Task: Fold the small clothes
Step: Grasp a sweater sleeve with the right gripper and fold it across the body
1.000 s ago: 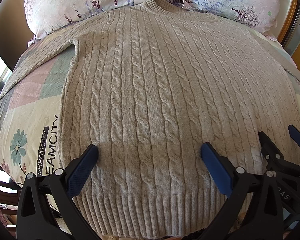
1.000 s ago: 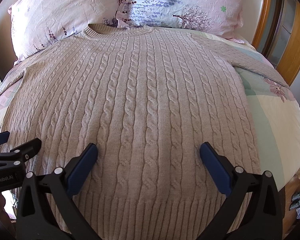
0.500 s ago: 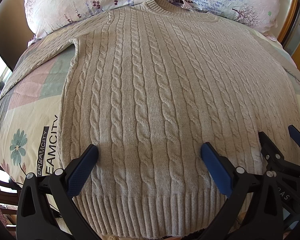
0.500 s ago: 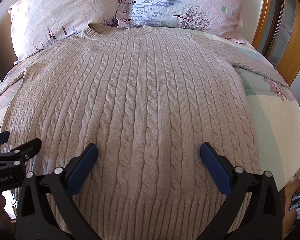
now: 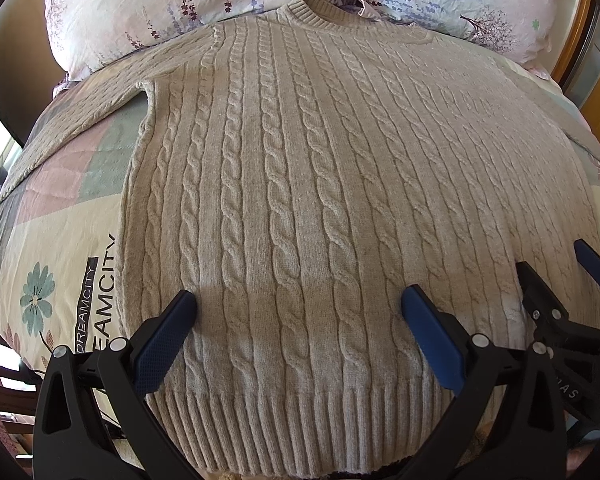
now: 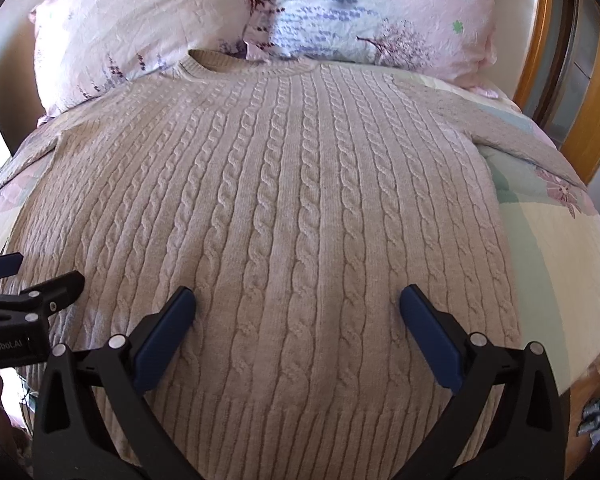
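Note:
A beige cable-knit sweater (image 5: 320,184) lies flat and face up on the bed, collar toward the pillows, sleeves spread to both sides. It also fills the right wrist view (image 6: 284,216). My left gripper (image 5: 298,300) is open and empty, hovering over the lower left part of the sweater above the ribbed hem (image 5: 300,420). My right gripper (image 6: 296,300) is open and empty over the lower right part. The right gripper also shows at the right edge of the left wrist view (image 5: 556,264). The left gripper's fingers (image 6: 60,284) show at the left edge of the right wrist view.
Two floral pillows (image 6: 148,24) (image 6: 384,12) lie at the head of the bed. The patchwork bedspread (image 5: 60,248) shows left of the sweater and on the right (image 6: 556,248). A wooden bed frame (image 6: 540,32) and wooden furniture stand at the right.

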### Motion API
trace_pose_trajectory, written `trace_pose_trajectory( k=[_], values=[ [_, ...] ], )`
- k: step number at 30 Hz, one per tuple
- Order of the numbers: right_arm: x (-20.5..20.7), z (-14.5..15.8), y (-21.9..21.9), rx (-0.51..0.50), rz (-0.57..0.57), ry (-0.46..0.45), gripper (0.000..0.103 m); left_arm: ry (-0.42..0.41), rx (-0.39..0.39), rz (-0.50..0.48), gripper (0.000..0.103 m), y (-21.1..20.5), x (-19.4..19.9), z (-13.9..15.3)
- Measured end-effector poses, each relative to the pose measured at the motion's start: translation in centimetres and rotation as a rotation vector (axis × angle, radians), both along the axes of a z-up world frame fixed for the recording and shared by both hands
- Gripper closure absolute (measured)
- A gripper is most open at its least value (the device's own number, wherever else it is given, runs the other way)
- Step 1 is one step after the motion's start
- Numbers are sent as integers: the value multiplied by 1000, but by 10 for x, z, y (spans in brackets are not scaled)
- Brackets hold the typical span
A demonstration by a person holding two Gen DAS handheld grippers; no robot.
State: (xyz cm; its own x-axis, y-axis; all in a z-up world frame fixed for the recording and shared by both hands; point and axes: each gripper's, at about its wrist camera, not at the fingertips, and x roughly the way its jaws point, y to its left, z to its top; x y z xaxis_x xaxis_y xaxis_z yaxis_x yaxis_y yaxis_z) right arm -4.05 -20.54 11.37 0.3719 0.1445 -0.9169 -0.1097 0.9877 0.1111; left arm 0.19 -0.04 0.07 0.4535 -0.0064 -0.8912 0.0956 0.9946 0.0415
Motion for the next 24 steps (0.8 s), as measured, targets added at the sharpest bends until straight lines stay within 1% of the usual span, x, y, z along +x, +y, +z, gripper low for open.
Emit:
trace_pose_trajectory(
  k=[1, 2, 3, 5, 7, 8, 9, 10, 11, 12, 13, 14, 15, 16, 17, 19, 20, 21, 24],
  values=[
    [3, 0, -5, 25, 30, 1, 2, -5, 6, -7, 1, 0, 0, 0],
    [8, 3, -17, 52, 23, 1, 3, -10, 17, -22, 1, -2, -1, 1],
    [14, 10, -35, 81, -21, -21, 3, -15, 27, -42, 1, -2, -1, 2],
    [29, 32, -92, 160, -171, -105, 3, -42, 19, -61, 1, 2, 0, 9],
    [48, 45, -158, 219, -339, -159, 3, -117, -15, -55, 1, 12, 1, 23],
    [61, 45, -197, 234, -428, -172, 3, -168, -41, -46, 1, 20, 1, 31],
    [72, 41, -232, 219, -516, -170, 11, -214, -66, -32, 1, 28, 3, 38],
    [81, 34, -262, 198, -591, -156, 30, -247, -90, -16, 1, 36, 7, 42],
    [91, 24, -291, 182, -666, -133, 38, -269, -118, -4, 1, 43, 10, 46],
    [101, 9, -325, 187, -752, -93, 50, -287, -161, -3, 1, 52, 15, 48],
    [106, -4, -351, 214, -818, -57, 51, -301, -217, -10, 1, 60, 19, 48],
    [111, -18, -373, 261, -872, -25, 51, -313, -290, -15, 1, 69, 22, 48],
    [115, -34, -394, 327, -922, 10, 51, -325, -358, -13, 1, 79, 25, 48],
    [117, -47, -407, 370, -962, 38, 51, -335, -399, 1, 1, 86, 29, 47],
    [118, -57, -416, 396, -991, 60, 52, -342, -410, 19, 1, 89, 33, 47],
    [120, -74, -428, 403, -1054, 121, 57, -349, -379, 60, 1, 96, 38, 47],
    [119, -78, -431, 407, -1080, 130, 60, -353, -365, 76, 1, 100, 39, 47],
    [118, -78, -433, 402, -1094, 120, 63, -357, -360, 89, 1, 105, 40, 46],
    [116, -81, -441, 374, -1141, 71, 65, -358, -385, 139, 1, 123, 46, 44]
  ],
)
